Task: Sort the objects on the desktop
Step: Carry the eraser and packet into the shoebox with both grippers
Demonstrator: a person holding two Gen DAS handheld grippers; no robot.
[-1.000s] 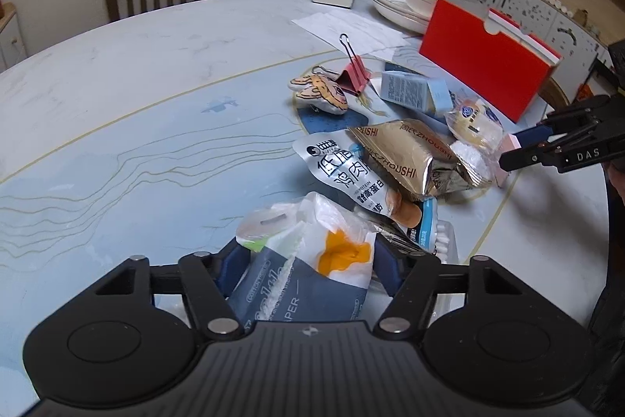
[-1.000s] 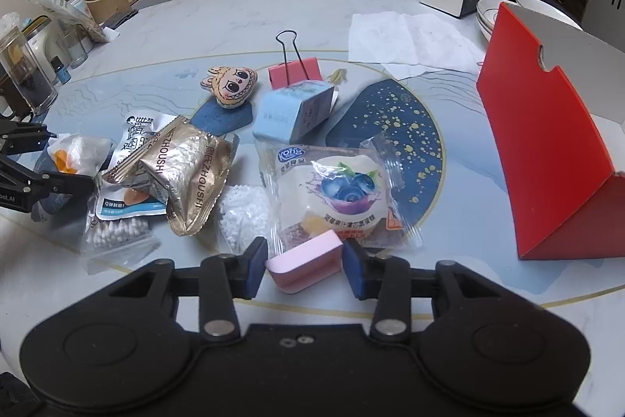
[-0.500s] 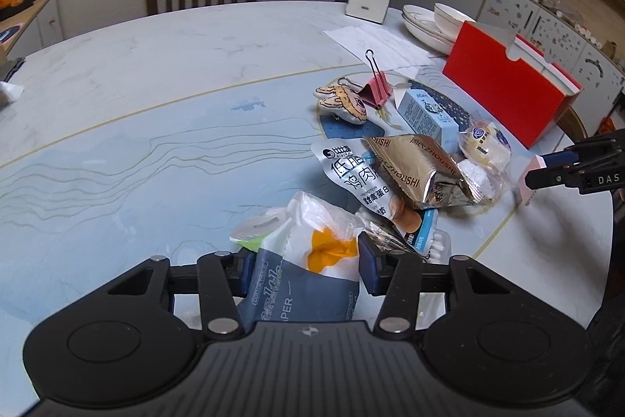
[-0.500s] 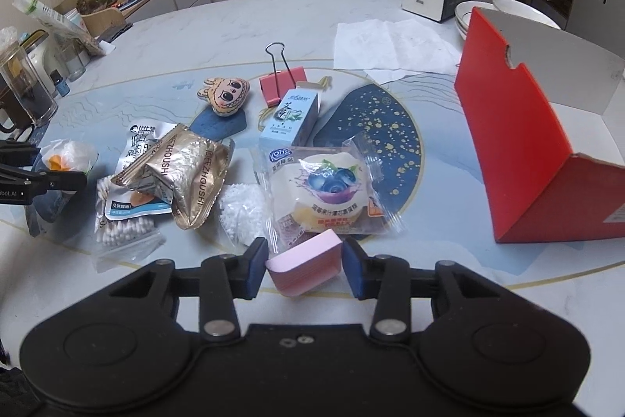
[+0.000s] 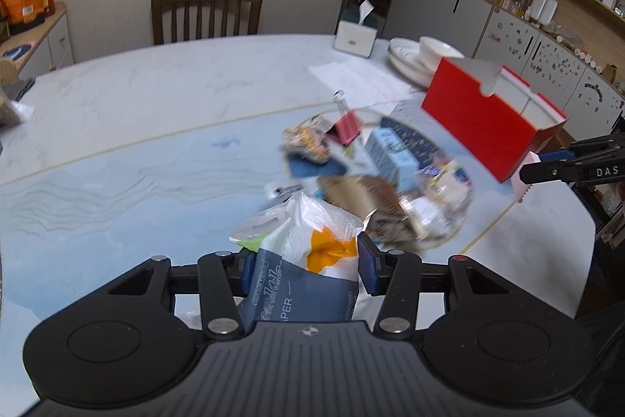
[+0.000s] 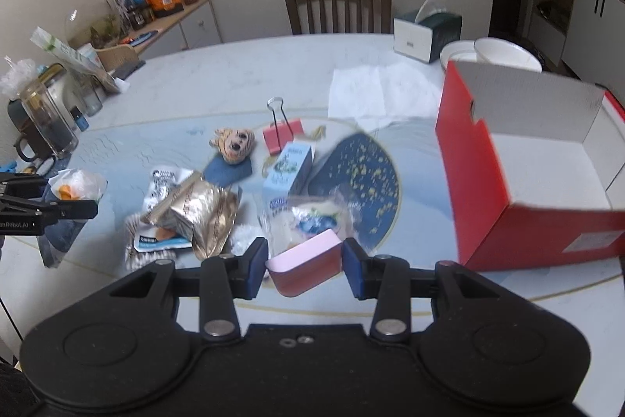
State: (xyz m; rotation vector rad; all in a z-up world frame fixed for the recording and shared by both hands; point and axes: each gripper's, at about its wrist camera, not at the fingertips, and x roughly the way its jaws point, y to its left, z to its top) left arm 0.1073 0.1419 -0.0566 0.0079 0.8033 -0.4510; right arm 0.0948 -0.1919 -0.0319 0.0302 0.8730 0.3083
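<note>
The right tool (image 6: 304, 260) is clamped on a pink sticky-note pad (image 6: 302, 262), its blue pads pressing the pad's two short ends, so the pad's long axis runs across the jaws and its pale top face tilts up toward the camera, clear of the surface (image 6: 234, 73). The open red box (image 6: 519, 182) lies ahead and to the right of this tool, its red front wall facing left and its white inside open from above; that bearing is what the coming move seems to turn on, a swing rightward and over the near wall. The right tool is plainly the nearer of the two to the box. The left tool (image 5: 304, 264) grips a soft tissue pack (image 5: 300, 268) in crinkled white and blue plastic with an orange patch, raised above the surface; seen from here, the box (image 5: 480, 127) sits well off, forward and to the right, past the blurred heap of snack packets (image 5: 375, 198), the small blue carton (image 5: 390, 153) and the red binder clip (image 5: 345, 127). Crossing that heap is the likely risk for the left hand's load.
</note>
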